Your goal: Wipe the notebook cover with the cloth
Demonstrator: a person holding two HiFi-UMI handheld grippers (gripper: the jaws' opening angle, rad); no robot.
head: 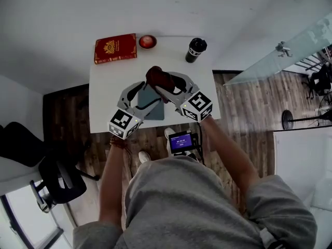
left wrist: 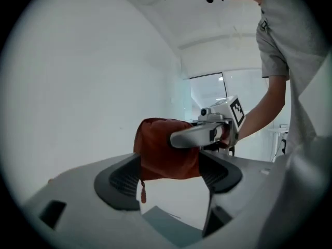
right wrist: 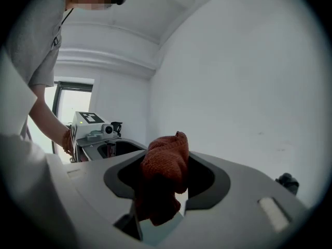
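— What's lying on the white table (head: 104, 105)?
— The grey notebook (head: 154, 112) is lying flat near the front edge.
— And is anything being gripped?
— The right tongs (right wrist: 166, 178) are clamping the red cloth (head: 158, 78) just above the notebook; the left tongs (left wrist: 168, 173) are pinching the same cloth from the opposite side.

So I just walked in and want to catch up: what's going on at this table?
A person holds a two-jaw gripper in each hand above a white table. The right gripper is shut on a bunched rust-red cloth, and the left gripper looks closed on the same cloth, up in the air. The grey-blue notebook lies on the table below, clear of the cloth.
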